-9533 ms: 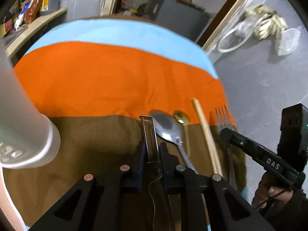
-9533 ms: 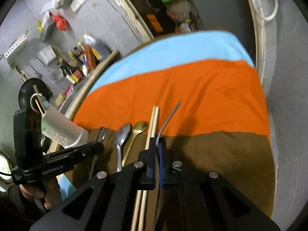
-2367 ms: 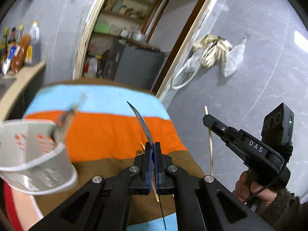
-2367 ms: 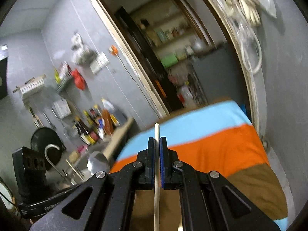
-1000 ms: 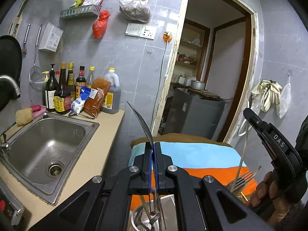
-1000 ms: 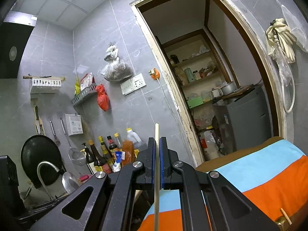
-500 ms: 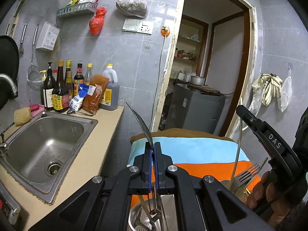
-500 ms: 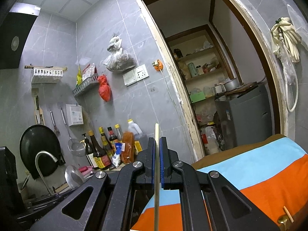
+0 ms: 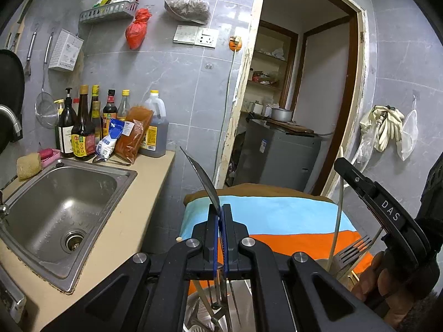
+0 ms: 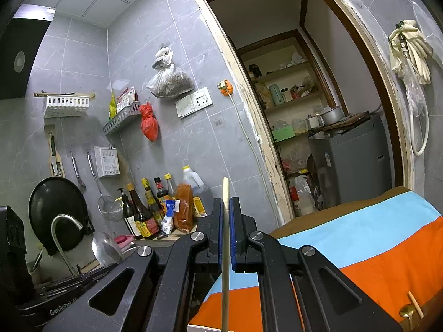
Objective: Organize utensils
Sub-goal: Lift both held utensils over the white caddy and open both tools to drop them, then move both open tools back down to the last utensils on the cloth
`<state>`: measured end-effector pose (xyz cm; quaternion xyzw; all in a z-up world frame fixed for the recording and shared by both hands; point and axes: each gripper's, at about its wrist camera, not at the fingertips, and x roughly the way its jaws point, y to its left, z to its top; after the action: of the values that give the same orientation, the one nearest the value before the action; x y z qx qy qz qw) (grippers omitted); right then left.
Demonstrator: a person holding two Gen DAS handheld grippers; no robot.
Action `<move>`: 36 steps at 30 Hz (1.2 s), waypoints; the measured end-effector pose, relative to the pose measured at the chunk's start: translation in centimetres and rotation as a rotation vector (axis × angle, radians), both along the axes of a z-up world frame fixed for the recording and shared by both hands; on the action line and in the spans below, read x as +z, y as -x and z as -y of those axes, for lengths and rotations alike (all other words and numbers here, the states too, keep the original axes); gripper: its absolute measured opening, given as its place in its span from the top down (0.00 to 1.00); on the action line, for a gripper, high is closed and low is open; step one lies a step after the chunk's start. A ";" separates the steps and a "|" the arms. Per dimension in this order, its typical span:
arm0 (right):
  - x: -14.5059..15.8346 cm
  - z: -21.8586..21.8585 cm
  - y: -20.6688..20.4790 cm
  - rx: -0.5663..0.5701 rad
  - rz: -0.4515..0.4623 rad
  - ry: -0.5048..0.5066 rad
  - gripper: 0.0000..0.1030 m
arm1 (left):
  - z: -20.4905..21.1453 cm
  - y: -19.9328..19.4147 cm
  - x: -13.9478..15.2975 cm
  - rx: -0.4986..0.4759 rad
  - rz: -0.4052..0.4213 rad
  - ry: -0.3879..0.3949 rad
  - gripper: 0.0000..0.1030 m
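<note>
Left wrist view: left gripper [image 9: 220, 221] fingers clamped on a thin curved steel spoon handle [image 9: 201, 178], bowl down over the steel utensil holder [image 9: 193, 308]. Slick metal could slip.

Right wrist view: right gripper [image 10: 226, 231] fingers pinch a pale, smooth, upright wooden chopstick [image 10: 225, 238]; it may pivot and miss the holder.

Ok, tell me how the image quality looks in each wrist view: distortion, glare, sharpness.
Left wrist view: strong fisheye bowing of the door frame, dark vignette corners, soft glare on the wall tiles, sharp overall; the spoon in the left gripper is crisp. Right wrist view: same curvature, bright ceiling light, no motion blur; the chopstick is sharp.
</note>
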<state>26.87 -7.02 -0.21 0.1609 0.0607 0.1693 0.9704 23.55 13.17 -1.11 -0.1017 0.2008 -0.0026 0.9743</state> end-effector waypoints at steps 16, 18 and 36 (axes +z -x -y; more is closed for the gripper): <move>-0.3 0.4 1.2 0.029 -0.040 0.013 0.96 | -0.3 0.4 0.3 -0.036 -0.017 0.026 0.97; 0.0 0.6 1.6 0.029 -0.041 0.016 0.95 | -0.3 0.5 0.4 -0.044 -0.025 0.028 0.96; 5.7 5.8 6.3 -0.038 0.009 0.055 0.29 | 1.9 2.7 4.8 -0.055 0.033 0.045 0.26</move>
<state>20.53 -12.78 5.51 0.1347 0.0578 0.1499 0.9778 20.88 11.25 3.67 -0.1180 0.1873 -0.0358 0.9745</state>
